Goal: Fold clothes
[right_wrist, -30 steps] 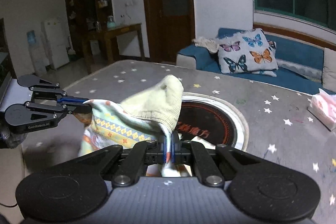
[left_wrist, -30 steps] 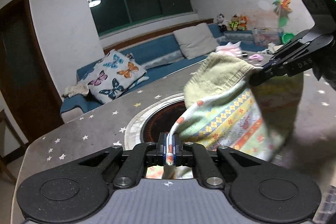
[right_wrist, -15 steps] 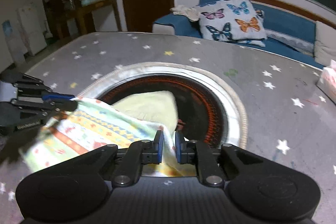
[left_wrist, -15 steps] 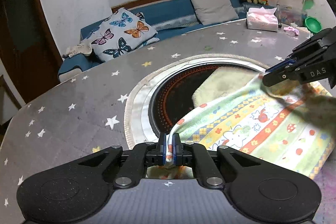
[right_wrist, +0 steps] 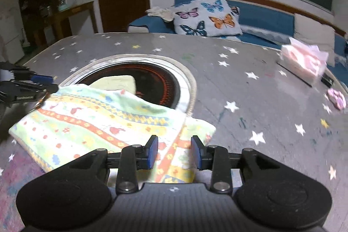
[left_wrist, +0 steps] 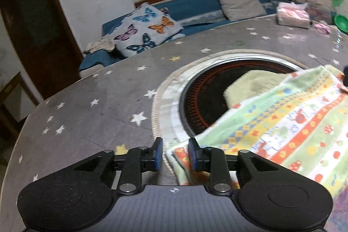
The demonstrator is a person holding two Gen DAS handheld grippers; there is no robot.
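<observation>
Cloth (right_wrist: 95,123) lies folded on my starred table (right_wrist: 250,101), half across its round burner (right_wrist: 152,79), long axis spanning both parted, empty grippers, left gripper (left_wrist: 173,153) and right gripper (right_wrist: 174,152) each just behind a near corner, equally close

striped floral cloth (right_wrist: 91,123), star-dotted grey table (right_wrist: 250,88)

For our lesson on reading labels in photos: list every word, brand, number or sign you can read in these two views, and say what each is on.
No text can be read for certain.
Left gripper side, in the right wrist view: small pale lettering, too blurred to read.
Tissue pack: pink pattern, no legible words.
Printed cloth: pictures and stripes only, no letters.
Right gripper: no marking visible.
</observation>
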